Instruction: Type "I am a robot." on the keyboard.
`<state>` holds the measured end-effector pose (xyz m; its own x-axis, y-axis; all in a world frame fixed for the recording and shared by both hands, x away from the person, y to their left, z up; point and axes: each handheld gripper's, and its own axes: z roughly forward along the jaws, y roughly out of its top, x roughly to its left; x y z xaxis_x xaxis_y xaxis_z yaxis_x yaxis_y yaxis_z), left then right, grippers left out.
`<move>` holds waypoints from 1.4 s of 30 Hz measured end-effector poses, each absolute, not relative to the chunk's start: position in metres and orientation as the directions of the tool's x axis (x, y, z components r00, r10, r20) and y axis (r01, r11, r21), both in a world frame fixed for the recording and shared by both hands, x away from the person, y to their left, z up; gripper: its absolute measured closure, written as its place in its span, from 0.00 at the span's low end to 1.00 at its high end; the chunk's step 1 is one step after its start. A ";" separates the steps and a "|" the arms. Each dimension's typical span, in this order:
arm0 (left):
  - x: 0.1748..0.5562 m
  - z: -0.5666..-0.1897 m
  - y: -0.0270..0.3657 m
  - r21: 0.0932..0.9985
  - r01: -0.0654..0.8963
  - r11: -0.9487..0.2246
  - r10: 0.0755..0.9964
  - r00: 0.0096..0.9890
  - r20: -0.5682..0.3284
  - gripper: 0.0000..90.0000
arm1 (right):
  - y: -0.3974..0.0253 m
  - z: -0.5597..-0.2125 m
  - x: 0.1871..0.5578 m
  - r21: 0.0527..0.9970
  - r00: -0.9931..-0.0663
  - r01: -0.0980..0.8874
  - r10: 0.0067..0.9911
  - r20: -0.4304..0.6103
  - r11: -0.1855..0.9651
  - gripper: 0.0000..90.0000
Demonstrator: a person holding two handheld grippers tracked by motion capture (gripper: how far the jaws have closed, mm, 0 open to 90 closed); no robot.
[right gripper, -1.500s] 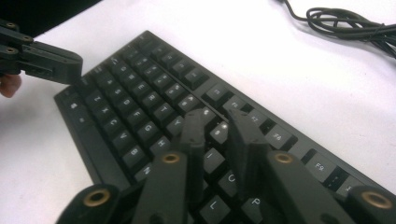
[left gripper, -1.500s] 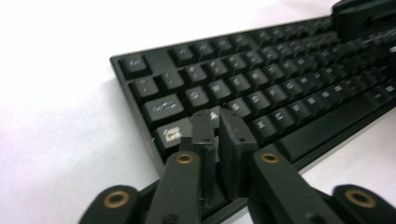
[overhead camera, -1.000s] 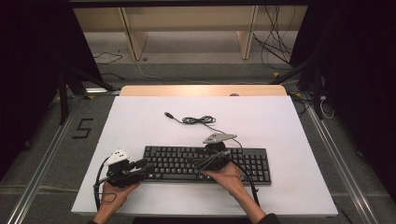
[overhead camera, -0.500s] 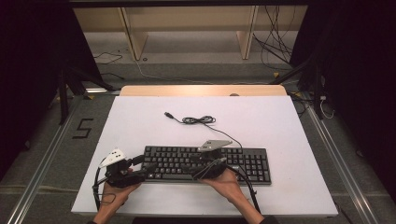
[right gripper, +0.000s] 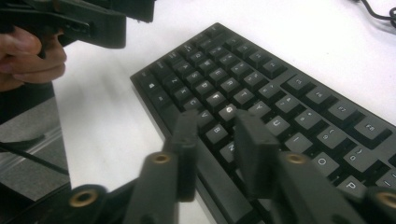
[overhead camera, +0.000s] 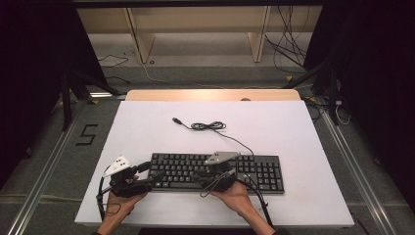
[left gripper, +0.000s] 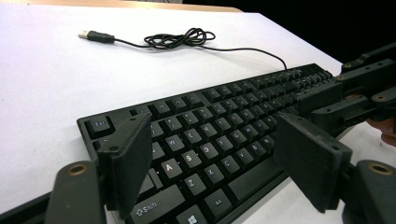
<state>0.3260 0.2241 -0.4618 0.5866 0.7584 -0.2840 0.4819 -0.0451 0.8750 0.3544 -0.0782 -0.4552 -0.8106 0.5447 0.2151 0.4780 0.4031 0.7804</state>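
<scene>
A black keyboard [overhead camera: 254,171] [left gripper: 219,121] [right gripper: 280,88] lies flat near the front of the white table [overhead camera: 293,127]. Its thin cable [overhead camera: 208,126] [left gripper: 182,39] runs back to a loose coil and ends in a USB plug [overhead camera: 177,120] [left gripper: 95,36]. My left gripper [overhead camera: 154,172] [left gripper: 217,158] is open wide, its jaws standing either side of the keyboard's left end, just above the keys. My right gripper [overhead camera: 201,177] [right gripper: 217,144] hovers low over the keyboard's front middle, near the space bar. Its jaws are a narrow gap apart with nothing between them.
A wooden strip [overhead camera: 213,94] edges the table's far side, with a wooden frame and floor cables [overhead camera: 293,44] beyond. A taped "5" [overhead camera: 87,134] marks the floor at the left. Bare white tabletop lies behind and to the right of the keyboard.
The right gripper has come toward the person and a little left, from over the middle keys to the front edge. The left gripper has barely shifted.
</scene>
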 end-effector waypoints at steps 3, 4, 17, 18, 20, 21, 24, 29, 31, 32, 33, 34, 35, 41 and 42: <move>0.326 -0.461 0.224 0.878 0.477 -0.043 0.758 0.588 -0.283 0.30 | -0.077 -0.457 0.353 0.779 -0.815 0.469 0.543 0.202 0.415 0.92; 0.325 -0.461 0.224 0.878 0.476 -0.042 0.757 0.589 -0.283 0.30 | -0.077 -0.458 0.352 0.776 -0.816 0.470 0.542 0.201 0.421 0.94; 0.324 -0.461 0.223 0.882 0.468 -0.055 0.750 0.603 -0.273 0.29 | -0.071 -0.471 0.350 0.739 -0.818 0.468 0.555 0.154 0.485 1.00; 0.324 -0.461 0.223 0.882 0.468 -0.055 0.750 0.603 -0.273 0.29 | -0.071 -0.472 0.351 0.737 -0.817 0.470 0.555 0.156 0.485 1.00; 0.324 -0.461 0.223 0.881 0.469 -0.059 0.749 0.604 -0.271 0.29 | -0.071 -0.474 0.351 0.734 -0.815 0.473 0.558 0.155 0.487 1.00; 0.324 -0.461 0.223 0.881 0.469 -0.058 0.749 0.604 -0.272 0.29 | -0.071 -0.475 0.351 0.734 -0.815 0.474 0.558 0.157 0.487 1.00; 0.325 -0.461 0.223 0.881 0.469 -0.060 0.749 0.605 -0.271 0.29 | -0.070 -0.476 0.350 0.728 -0.816 0.475 0.557 0.155 0.494 1.00; 0.325 -0.461 0.223 0.881 0.470 -0.062 0.749 0.605 -0.270 0.29 | -0.069 -0.478 0.351 0.724 -0.817 0.474 0.557 0.149 0.502 1.00; 0.325 -0.461 0.223 0.881 0.470 -0.057 0.749 0.603 -0.273 0.29 | -0.069 -0.479 0.351 0.725 -0.816 0.474 0.559 0.149 0.500 1.00; 0.324 -0.461 0.223 0.881 0.470 -0.059 0.749 0.604 -0.272 0.29 | -0.069 -0.479 0.351 0.723 -0.814 0.477 0.560 0.150 0.499 1.00; 0.324 -0.461 0.223 0.881 0.470 -0.058 0.750 0.603 -0.272 0.29 | -0.069 -0.479 0.351 0.724 -0.815 0.476 0.561 0.149 0.500 1.00; 0.324 -0.461 0.223 0.881 0.469 -0.059 0.749 0.604 -0.272 0.29 | -0.069 -0.479 0.351 0.723 -0.815 0.476 0.561 0.148 0.500 1.00; 0.324 -0.461 0.223 0.881 0.470 -0.059 0.749 0.604 -0.272 0.29 | -0.069 -0.479 0.351 0.723 -0.815 0.476 0.561 0.148 0.501 1.00; 0.324 -0.461 0.223 0.880 0.471 -0.061 0.750 0.603 -0.271 0.29 | -0.069 -0.482 0.350 0.720 -0.818 0.469 0.560 0.135 0.512 1.00; 0.325 -0.461 0.223 0.880 0.472 -0.062 0.750 0.603 -0.271 0.29 | -0.069 -0.482 0.350 0.720 -0.818 0.469 0.560 0.135 0.512 1.00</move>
